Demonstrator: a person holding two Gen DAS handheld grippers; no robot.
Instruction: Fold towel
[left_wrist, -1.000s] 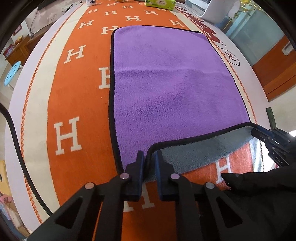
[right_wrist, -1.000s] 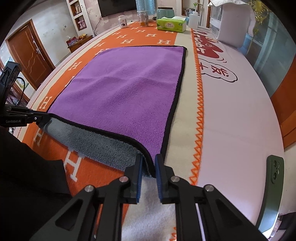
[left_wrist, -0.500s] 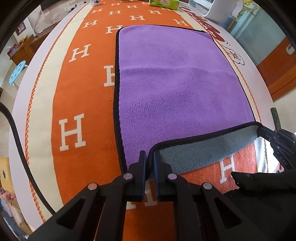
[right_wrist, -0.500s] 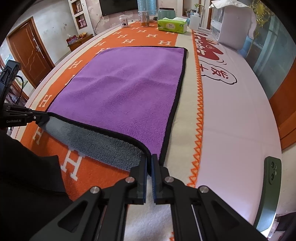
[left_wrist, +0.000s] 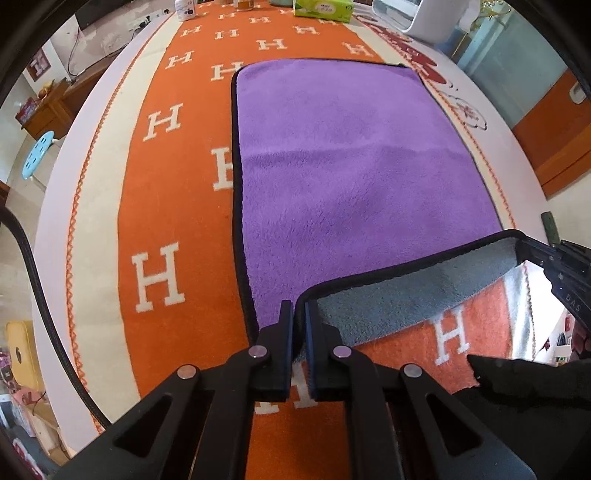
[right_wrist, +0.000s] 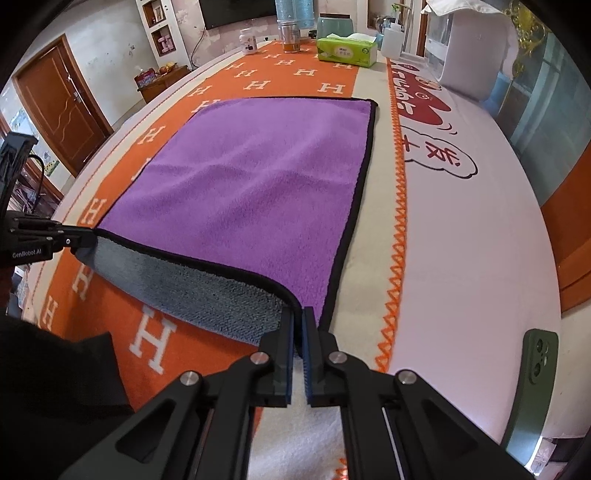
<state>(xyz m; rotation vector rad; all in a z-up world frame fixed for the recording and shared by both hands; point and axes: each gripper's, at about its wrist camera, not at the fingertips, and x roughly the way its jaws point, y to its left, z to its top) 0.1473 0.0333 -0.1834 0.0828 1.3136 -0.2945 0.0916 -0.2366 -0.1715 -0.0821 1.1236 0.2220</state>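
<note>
Covering the desk (right_wrist: 461, 229), an orange cloth (left_wrist: 177, 206) lies ahead; left gripper (left_wrist: 299, 314) and right gripper (right_wrist: 298, 319) each clamp a towel (right_wrist: 258, 177) corner.

Left claw (right_wrist: 74, 240) housing: read "GenRobot.AI".
Right claw (left_wrist: 524, 247) body: read "DAS".
Orange cloth (left_wrist: 177, 206) on bench: bore repeated white "H" letters.

My left tool (left_wrist: 299, 317) is covering the towel (left_wrist: 347, 177) corner it is pinching, so the pinched cloth itself is staying out of sight; my right tool (right_wrist: 298, 325) is doing the same at the other near corner. My dark sleeve (right_wrist: 55, 391) is blocking the near left part of the surface (right_wrist: 461, 236) in the right wrist view. The green phone (right_wrist: 532, 384) is running off the frame's lower edge. Labels on the far jars (right_wrist: 248, 41) are reading too small to make out.
</note>
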